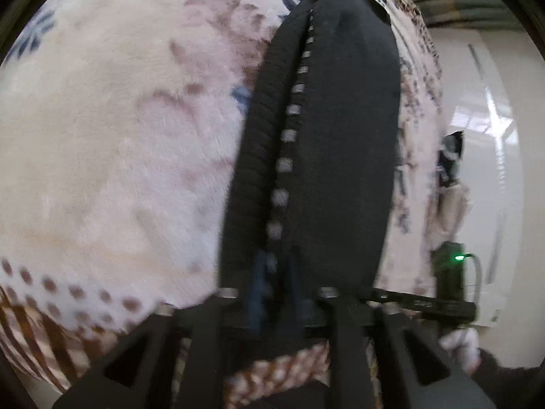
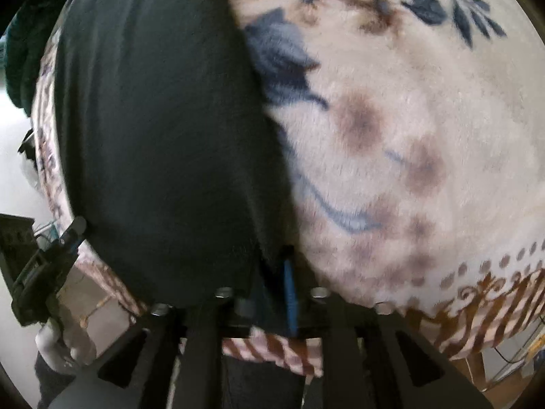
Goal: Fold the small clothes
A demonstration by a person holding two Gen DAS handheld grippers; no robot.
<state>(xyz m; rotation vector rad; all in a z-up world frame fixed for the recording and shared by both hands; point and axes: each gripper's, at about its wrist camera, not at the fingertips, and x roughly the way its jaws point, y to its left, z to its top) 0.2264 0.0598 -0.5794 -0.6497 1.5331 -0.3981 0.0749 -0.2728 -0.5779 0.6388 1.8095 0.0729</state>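
**Dark garment gripped at both edges over fleece blanket**

Fleece blanket (image 1: 102, 153), cream with brown dots and blue flowers, covers the work surface in both wrist views. Nearest the left camera, the left gripper (image 1: 276, 293) is closed on the black garment (image 1: 323, 136), which runs from 6 o'clock toward 12 o'clock with a line of pale stitches along its ribbed edge. The right gripper (image 2: 272, 289) likewise pinches the garment's edge at 6 o'clock; the cloth spreads toward 10 o'clock. White wall (image 1: 477, 109) stands farthest, at 3 o'clock.
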